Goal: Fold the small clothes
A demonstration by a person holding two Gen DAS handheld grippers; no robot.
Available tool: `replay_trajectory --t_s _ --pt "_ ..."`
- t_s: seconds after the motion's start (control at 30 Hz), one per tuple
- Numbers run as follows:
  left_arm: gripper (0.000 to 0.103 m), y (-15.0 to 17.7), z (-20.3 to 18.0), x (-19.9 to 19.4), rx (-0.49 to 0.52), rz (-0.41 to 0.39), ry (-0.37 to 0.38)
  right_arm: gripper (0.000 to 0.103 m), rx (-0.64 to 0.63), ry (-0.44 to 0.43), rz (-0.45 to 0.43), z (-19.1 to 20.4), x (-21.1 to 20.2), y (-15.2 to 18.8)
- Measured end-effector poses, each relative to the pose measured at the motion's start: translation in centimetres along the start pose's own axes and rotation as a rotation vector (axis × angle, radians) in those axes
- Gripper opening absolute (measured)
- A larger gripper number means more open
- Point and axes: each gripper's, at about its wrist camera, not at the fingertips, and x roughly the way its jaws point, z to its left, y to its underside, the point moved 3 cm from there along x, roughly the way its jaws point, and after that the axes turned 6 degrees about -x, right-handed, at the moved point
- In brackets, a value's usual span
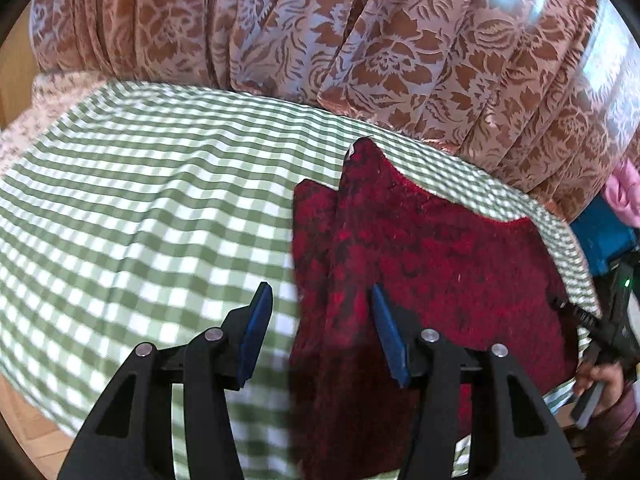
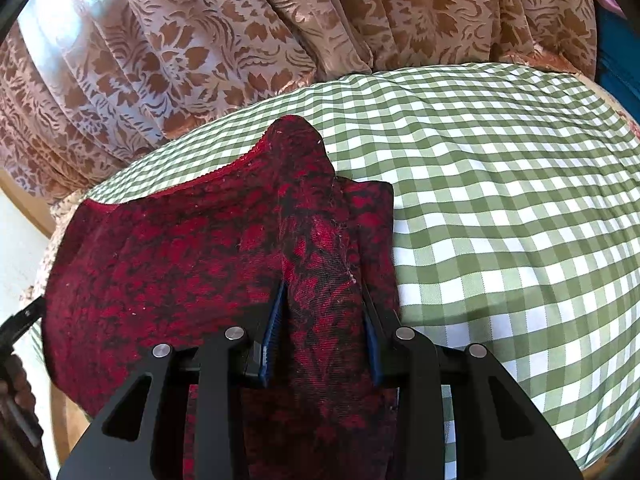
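Observation:
A small dark red patterned garment [image 1: 432, 264] lies on the green-checked tablecloth [image 1: 140, 200], with a folded flap along its left side. My left gripper [image 1: 320, 288] hovers open over that left edge. One blue pad [image 1: 256, 328] is above the tablecloth and the other is above the cloth, and nothing is pinched. In the right wrist view the garment [image 2: 168, 264] spreads out to the left. My right gripper [image 2: 323, 286] is shut on a raised fold of it that bunches between the pads. The right gripper [image 1: 612, 340] and the hand holding it show at the left wrist view's right edge.
A brown floral curtain [image 1: 320, 32] hangs close behind the table's far edge. Pink cloth [image 1: 624, 192] and a blue object [image 1: 604, 240] sit beyond the right end. The checked cloth [image 2: 500, 200] stretches bare to the right of the garment. Wooden floor [image 1: 28, 432] shows at lower left.

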Motion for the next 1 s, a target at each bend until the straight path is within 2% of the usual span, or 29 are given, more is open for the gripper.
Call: replay_trajectory --t_s 0.1,0.17,0.2,0.27,0.37,0.43,0.5,0.6,0.7,0.73,0.83,0.87,0.9,1.0 --pt "0.05 -0.9 -0.1 1.4 -0.031 0.031 0.043 0.033 0.004 -0.002 0.0 0.0 0.0 0.0" --pt "0.046 -1.2 -0.2 2.1 -0.037 0.039 0.045 0.033 0.006 -0.005 -0.001 -0.1 0.0 0.1" --pt "0.04 -1.3 -0.3 2.4 -0.035 0.043 0.049 0.033 0.007 -0.007 -0.002 -0.1 0.0 0.1" --pt "0.016 -1.7 -0.6 3.0 -0.041 0.061 0.081 0.033 0.007 -0.007 -0.002 -0.1 0.0 0.0" --pt "0.013 -2.2 -1.4 2.1 -0.031 0.0 0.082 0.033 0.012 -0.006 -0.005 0.0 -0.1 0.0" --pt "0.012 -2.2 -1.8 2.0 -0.02 -0.028 0.038 0.033 0.009 0.0 -0.011 0.1 -0.3 0.0" --pt "0.012 -1.5 -1.4 3.9 -0.018 0.011 -0.035 0.033 0.002 0.009 -0.01 0.1 -0.1 0.0" --pt "0.014 -0.4 -0.8 5.9 -0.033 0.043 -0.064 0.033 -0.005 0.015 -0.004 0.0 0.3 0.2" --pt "0.025 -0.1 -0.8 5.3 -0.041 0.014 -0.088 0.033 0.027 -0.013 0.002 -0.4 0.5 0.4" --pt "0.035 -0.2 -0.6 4.9 -0.054 0.005 -0.106 0.035 0.034 -0.02 0.003 -0.5 0.5 0.4" --pt "0.041 -0.7 -0.3 3.2 -0.084 -0.033 -0.096 0.05 0.075 -0.062 -0.004 -1.0 -0.1 0.3" --pt "0.042 -0.8 -0.5 2.6 -0.078 -0.053 -0.105 0.065 0.09 -0.062 -0.013 -1.3 -0.5 0.3" --pt "0.041 -0.8 -0.9 2.0 -0.068 -0.075 -0.116 0.07 0.109 -0.062 -0.021 -1.6 -0.9 0.3" --pt "0.039 -0.8 -2.3 -0.5 -0.027 -0.151 -0.094 0.071 0.162 -0.127 -0.033 -2.8 -1.8 0.8"
